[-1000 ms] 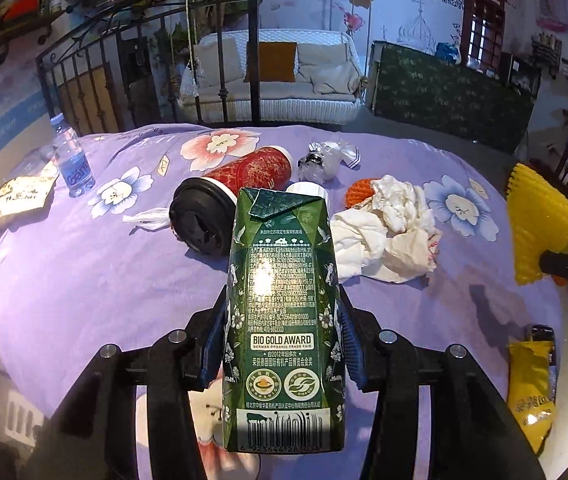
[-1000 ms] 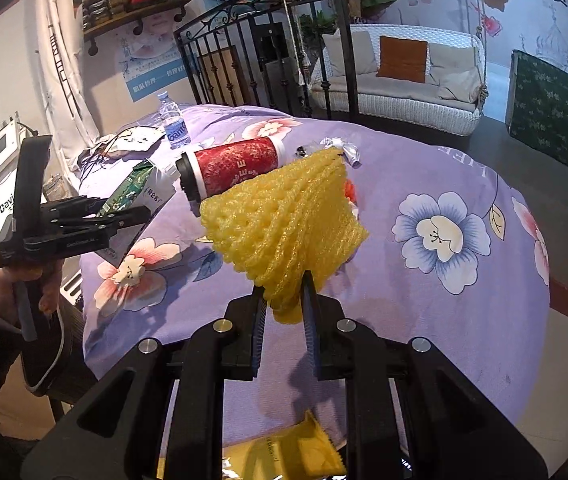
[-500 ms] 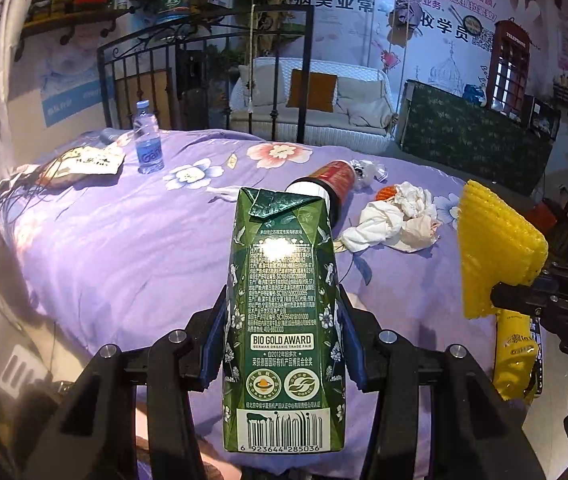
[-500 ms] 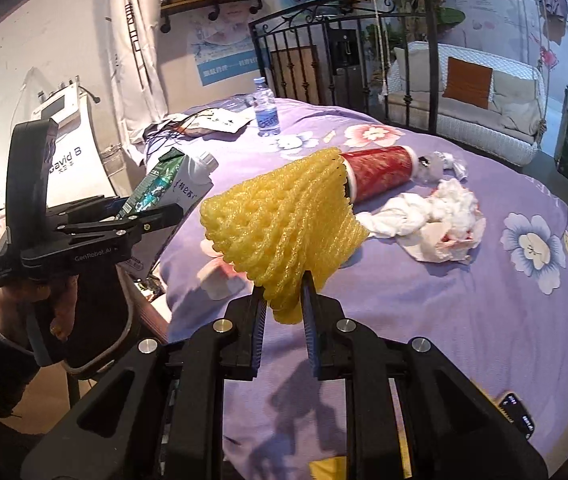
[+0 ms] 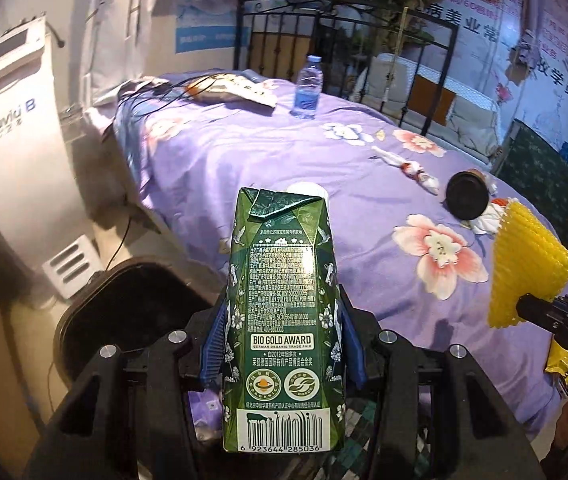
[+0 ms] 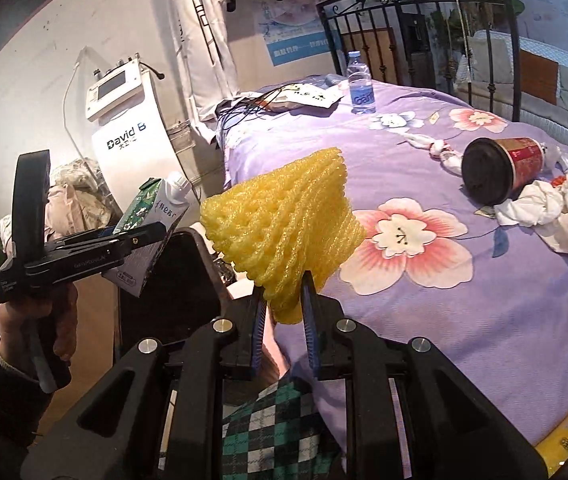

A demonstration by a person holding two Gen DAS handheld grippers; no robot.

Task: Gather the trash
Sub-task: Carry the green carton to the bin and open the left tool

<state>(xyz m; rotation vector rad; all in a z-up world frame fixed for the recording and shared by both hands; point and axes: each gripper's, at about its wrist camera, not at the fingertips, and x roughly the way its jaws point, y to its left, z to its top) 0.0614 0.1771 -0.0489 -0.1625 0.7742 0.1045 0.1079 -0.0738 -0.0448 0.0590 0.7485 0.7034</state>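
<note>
My left gripper (image 5: 281, 342) is shut on a green drink carton (image 5: 281, 280) and holds it upright beyond the near left corner of the purple floral bed (image 5: 243, 152). A black bin (image 5: 123, 312) stands just left of and below the carton. The right wrist view shows that left gripper (image 6: 139, 236) tilting the carton (image 6: 151, 204) over the bin (image 6: 179, 280). My right gripper (image 6: 284, 304) is shut on a yellow foam net (image 6: 284, 224) near the same corner. From the left wrist view the net (image 5: 524, 260) hangs at the right edge.
On the bed lie a red cup with a black lid (image 6: 500, 168), crumpled tissues (image 6: 556, 208), a twisted wrapper (image 6: 432, 146), a water bottle (image 6: 361, 88) and a yellow snack bag (image 6: 564, 432). A white machine (image 6: 123, 120) stands left of the bed. A checked sleeve shows below.
Both grippers have swung left from over the middle of the bed to its left corner, each keeping its load. The black bin and the white machine have come into view.
</note>
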